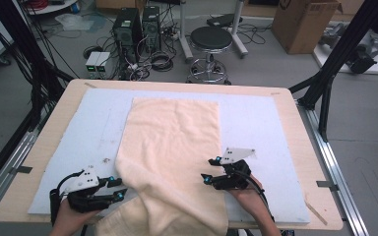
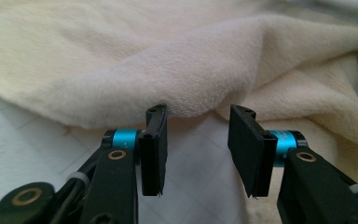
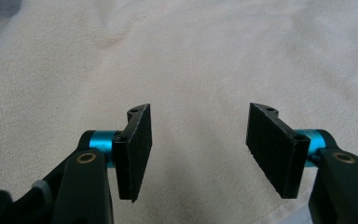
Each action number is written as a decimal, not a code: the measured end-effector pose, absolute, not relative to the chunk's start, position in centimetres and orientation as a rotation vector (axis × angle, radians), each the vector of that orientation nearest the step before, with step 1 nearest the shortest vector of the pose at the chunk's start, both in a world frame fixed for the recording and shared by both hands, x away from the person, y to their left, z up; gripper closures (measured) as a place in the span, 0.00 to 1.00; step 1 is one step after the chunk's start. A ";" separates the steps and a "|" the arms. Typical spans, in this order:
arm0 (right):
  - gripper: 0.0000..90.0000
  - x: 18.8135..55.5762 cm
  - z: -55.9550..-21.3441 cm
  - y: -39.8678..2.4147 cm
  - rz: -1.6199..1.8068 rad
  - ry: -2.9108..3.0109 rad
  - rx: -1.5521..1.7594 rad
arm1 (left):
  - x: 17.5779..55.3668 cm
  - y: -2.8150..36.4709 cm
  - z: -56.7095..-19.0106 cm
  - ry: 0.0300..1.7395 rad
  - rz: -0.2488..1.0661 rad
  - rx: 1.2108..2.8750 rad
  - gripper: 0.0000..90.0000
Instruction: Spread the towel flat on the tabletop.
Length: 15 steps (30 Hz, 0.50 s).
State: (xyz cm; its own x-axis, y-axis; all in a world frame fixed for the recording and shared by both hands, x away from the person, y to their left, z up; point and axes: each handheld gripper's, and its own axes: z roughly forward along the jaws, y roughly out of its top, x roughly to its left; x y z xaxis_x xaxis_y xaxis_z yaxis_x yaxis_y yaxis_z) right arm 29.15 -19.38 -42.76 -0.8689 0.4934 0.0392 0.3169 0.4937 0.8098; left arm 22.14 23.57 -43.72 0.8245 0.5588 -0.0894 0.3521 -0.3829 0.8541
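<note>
A cream towel (image 1: 170,147) lies lengthwise on the pale blue mat (image 1: 256,118) that covers the table (image 1: 295,142), its near end rumpled and hanging over the table's front edge. The left tool (image 1: 119,189) sits low at the towel's near left edge, jaws parted with a raised fold just ahead of them and nothing gripped. The right tool (image 1: 207,169) rests over the towel's right side, jaws spread wide above the flat cloth, holding nothing.
</note>
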 end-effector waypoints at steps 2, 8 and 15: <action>0.44 29.2 -42.8 -19.5 1.314 2.535 0.703 | 22.0 23.3 -43.8 0.653 0.249 2.017 0.64; 0.44 29.1 -42.9 -19.3 1.305 2.540 0.688 | 21.2 23.7 -43.9 0.641 0.237 2.020 0.64; 0.44 29.1 -43.0 -18.9 1.301 2.557 0.656 | 20.8 22.9 -44.2 0.569 0.160 2.072 0.67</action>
State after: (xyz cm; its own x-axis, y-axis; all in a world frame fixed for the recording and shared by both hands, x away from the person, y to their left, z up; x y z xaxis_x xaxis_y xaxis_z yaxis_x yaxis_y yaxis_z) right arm 29.05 -18.94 -43.00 -0.8820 0.4707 0.0243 0.2967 0.5144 0.8045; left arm 20.84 22.90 -44.21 0.8831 0.4562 -0.1095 0.3322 -0.4432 0.8326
